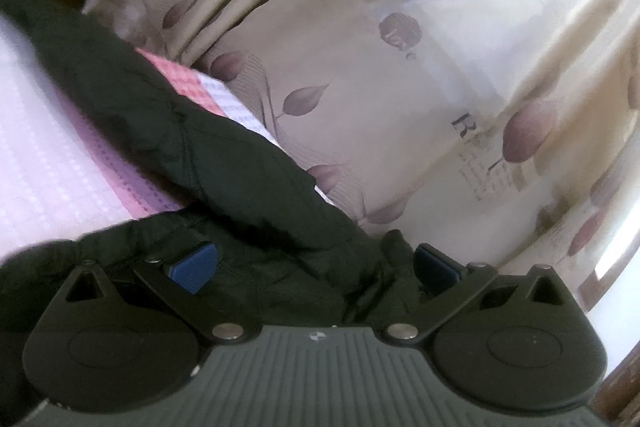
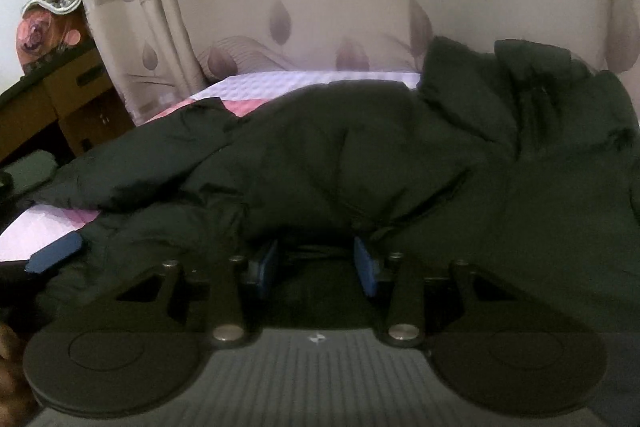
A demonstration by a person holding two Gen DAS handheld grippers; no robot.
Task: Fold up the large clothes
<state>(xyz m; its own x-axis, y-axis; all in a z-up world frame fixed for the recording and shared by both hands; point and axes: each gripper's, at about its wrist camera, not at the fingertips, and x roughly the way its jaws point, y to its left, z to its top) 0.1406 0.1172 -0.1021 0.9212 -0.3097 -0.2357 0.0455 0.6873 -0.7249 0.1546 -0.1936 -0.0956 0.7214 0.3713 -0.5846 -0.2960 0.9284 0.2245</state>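
A large dark green padded jacket (image 2: 360, 155) lies spread and bunched on a pink and white checked bed sheet (image 2: 312, 81). In the left wrist view the jacket (image 1: 224, 163) runs from the upper left down between the fingers. My left gripper (image 1: 316, 267) is open, its blue pads wide apart with jacket fabric bunched between them. My right gripper (image 2: 316, 263) is open, its blue pads on either side of a fold at the jacket's near edge. A blue pad of the left gripper (image 2: 54, 253) shows at the left of the right wrist view.
A cream curtain with purple leaf print (image 1: 420, 75) hangs close behind the bed and also shows in the right wrist view (image 2: 288, 7). A brown wooden cabinet (image 2: 68, 107) with a patterned bundle (image 2: 44, 31) on top stands at the far left.
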